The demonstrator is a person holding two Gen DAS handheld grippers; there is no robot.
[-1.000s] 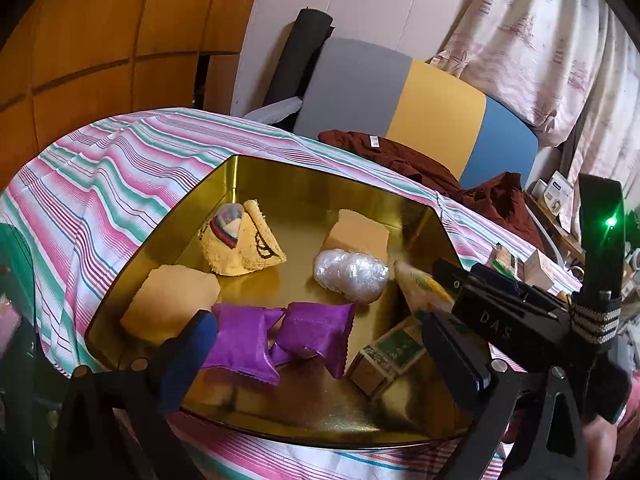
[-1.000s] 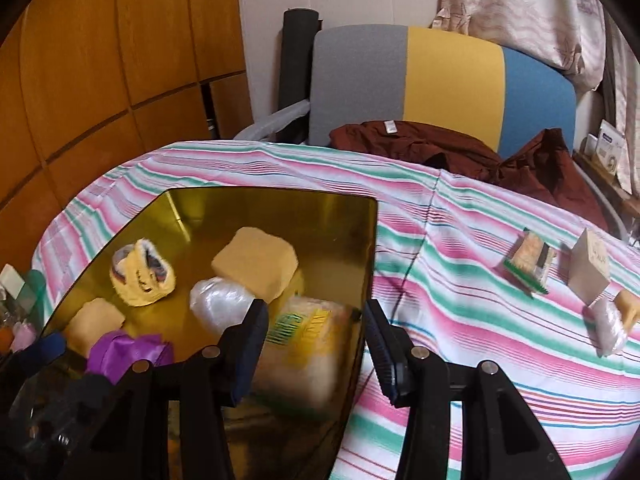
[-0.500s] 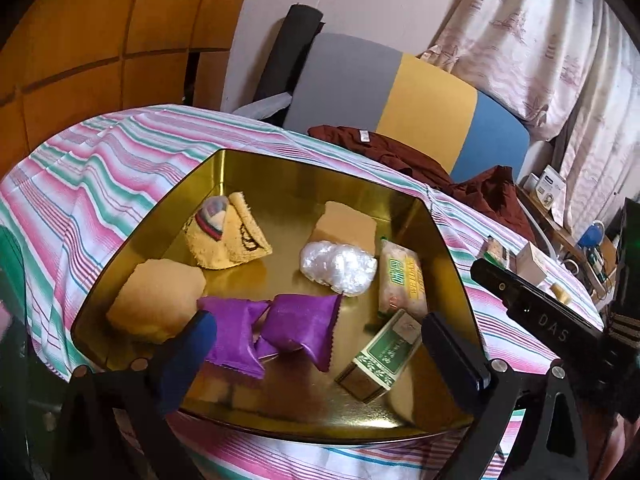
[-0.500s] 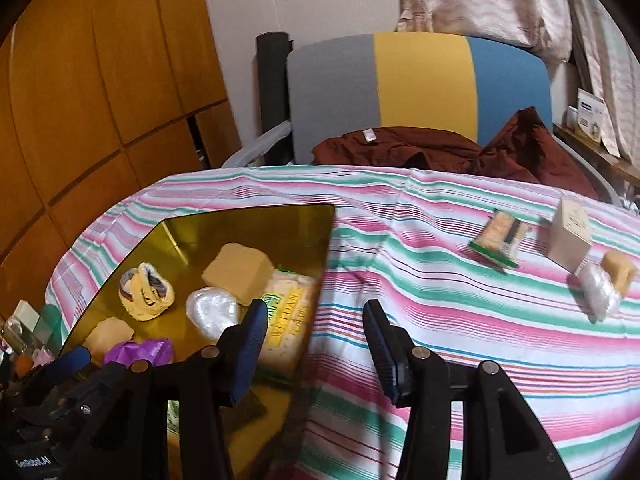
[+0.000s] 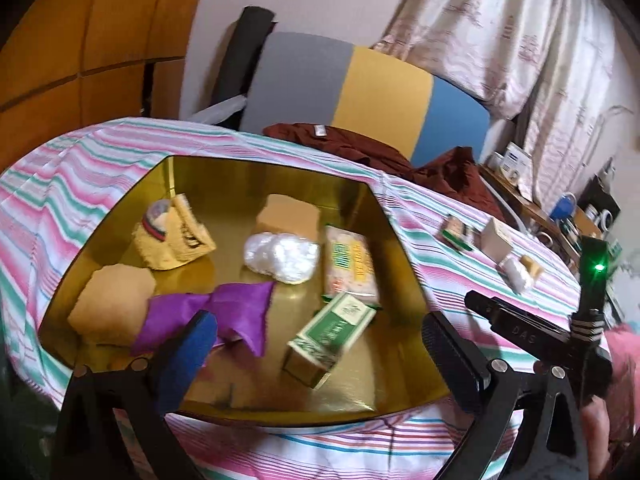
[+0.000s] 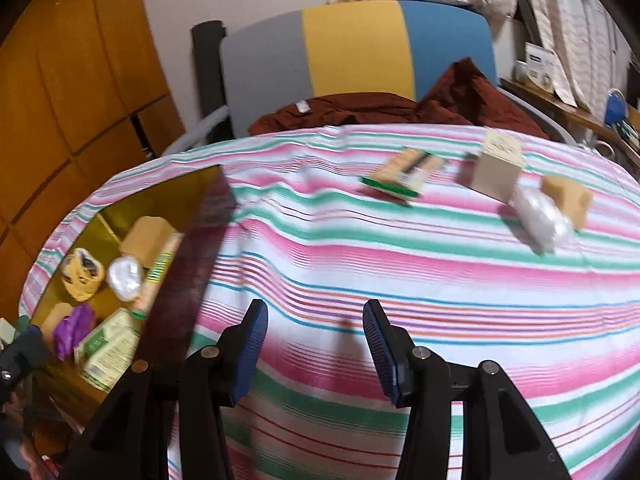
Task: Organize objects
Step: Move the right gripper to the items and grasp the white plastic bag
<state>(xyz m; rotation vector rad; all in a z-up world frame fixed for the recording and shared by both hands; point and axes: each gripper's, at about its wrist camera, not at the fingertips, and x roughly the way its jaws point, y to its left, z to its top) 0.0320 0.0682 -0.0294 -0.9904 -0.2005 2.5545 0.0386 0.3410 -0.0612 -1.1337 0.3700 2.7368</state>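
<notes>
Snacks filled the gold tray (image 5: pixel 384 208); four more lay on the striped cloth (image 6: pixel 400 264). Left gripper (image 5: pixel 320 344) and right gripper (image 6: pixel 316 332) both gaped apart, holding nothing.

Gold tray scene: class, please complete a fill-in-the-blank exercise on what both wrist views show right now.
1. The two purple pouches lie inside the ____ tray.
2. The right gripper is open and holds ____.
3. The cream box stands on the ____ tablecloth, outside the tray.
4. Over the chair lies a ____ garment.

Missing words: gold; nothing; striped; maroon
</notes>
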